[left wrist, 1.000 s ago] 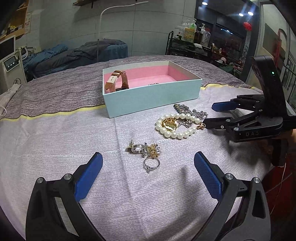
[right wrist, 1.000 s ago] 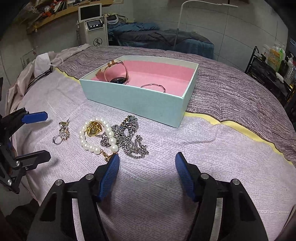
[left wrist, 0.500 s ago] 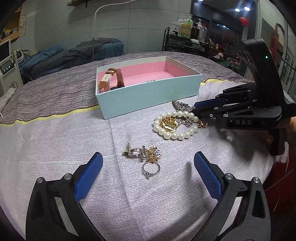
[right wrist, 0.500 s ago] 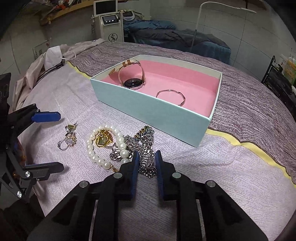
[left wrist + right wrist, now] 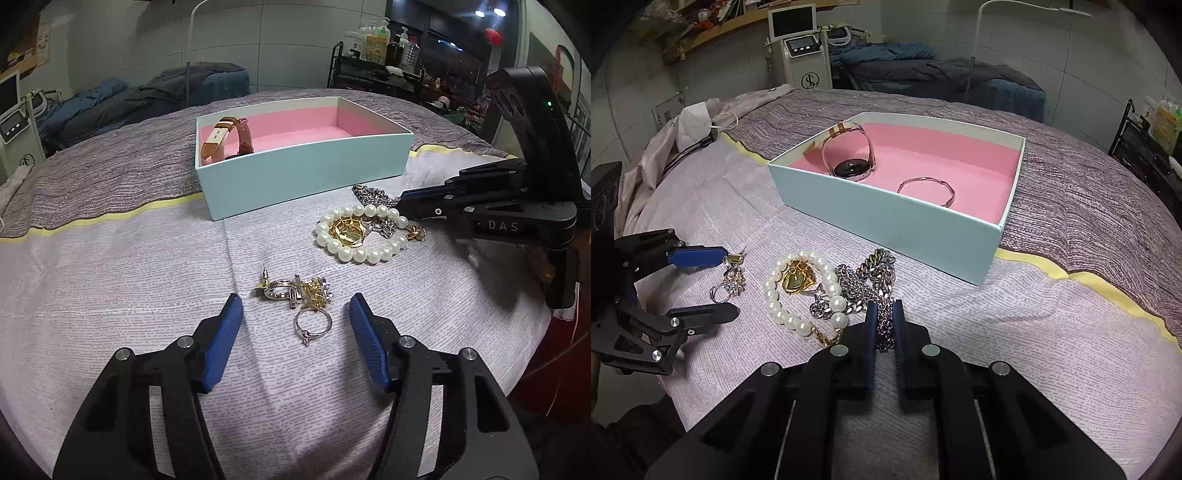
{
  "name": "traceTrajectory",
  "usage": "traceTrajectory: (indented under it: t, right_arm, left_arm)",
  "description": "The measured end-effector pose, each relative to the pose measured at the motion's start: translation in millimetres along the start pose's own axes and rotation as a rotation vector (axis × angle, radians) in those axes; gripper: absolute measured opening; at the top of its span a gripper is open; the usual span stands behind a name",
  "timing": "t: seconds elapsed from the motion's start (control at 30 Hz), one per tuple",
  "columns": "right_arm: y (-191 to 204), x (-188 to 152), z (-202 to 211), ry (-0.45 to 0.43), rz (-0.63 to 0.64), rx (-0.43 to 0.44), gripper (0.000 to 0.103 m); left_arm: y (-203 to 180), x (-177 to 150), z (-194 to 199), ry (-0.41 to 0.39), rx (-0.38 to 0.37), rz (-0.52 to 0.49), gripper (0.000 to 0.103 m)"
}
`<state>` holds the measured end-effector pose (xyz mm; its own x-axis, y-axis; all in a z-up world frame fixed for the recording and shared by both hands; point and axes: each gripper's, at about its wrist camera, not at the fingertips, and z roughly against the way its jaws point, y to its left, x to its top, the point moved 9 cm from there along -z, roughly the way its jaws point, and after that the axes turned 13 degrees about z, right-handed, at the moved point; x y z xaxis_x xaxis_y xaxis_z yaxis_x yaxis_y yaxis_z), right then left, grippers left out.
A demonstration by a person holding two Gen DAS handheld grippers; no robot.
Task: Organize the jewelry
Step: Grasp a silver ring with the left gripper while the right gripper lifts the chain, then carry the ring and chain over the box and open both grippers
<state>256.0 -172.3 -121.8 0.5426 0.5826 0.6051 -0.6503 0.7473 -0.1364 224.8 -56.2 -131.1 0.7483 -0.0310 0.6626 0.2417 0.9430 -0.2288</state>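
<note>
1. Silver chain [image 5: 871,284] lies on the cloth before the mint box [image 5: 886,218]; right gripper [image 5: 884,325] is clamped on it.
2. Left gripper [image 5: 295,325], jaws just closing, stands half apart around a silver ring [image 5: 313,322], not touching.
3. Pearl bracelet [image 5: 360,232] lies beside the chain.
4. Watch [image 5: 851,157] and bangle [image 5: 927,190] sit in the box.

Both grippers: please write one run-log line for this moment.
right gripper: shut on silver chain | left gripper: closing, open around ring | box: watch, bangle

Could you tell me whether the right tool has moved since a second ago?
Yes. The right tool advanced toward the box and has just closed on the silver chain.
</note>
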Motion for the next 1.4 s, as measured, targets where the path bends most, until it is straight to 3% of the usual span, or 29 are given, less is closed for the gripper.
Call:
traceTrajectory:
  t: [0.07,0.2,0.27,0.4,0.7,1.07,1.4]
  right_arm:
    - [0.6,-0.5,2.1,-0.007,-0.003,-0.01,0.008]
    - [2.5,-2.5,9.0,-0.03,-0.021,-0.009,0.007]
    - [2.0,-3.2,13.8,-0.044,-0.027,-0.016,0.007]
    - [1.8,-3.5,24.0,-0.074,-0.05,-0.013,0.007]
    - [3.3,19.9,62.7,-0.187,-0.067,0.023,0.007]
    - [-14.2,89.5,131.0,-0.325,0.013,0.003,0.006]
    - [-33.0,140.2,168.9,-0.412,0.034,0.0,0.006]
  left_arm:
    - [-0.9,-1.1,1.5,0.009,-0.013,0.009,0.037]
    - [-4.0,-3.2,2.0,0.019,-0.005,-0.003,0.032]
    - [-7.8,-4.4,3.8,0.03,-0.006,-0.01,0.019]
    - [-10.6,-8.3,5.6,0.031,0.004,-0.026,0.019]
    - [-9.8,7.0,25.6,-0.009,-0.072,0.031,0.019]
    - [-17.5,83.2,65.6,-0.124,-0.113,-0.036,0.019]
    - [-32.0,153.2,83.4,-0.192,-0.122,-0.099,0.019]
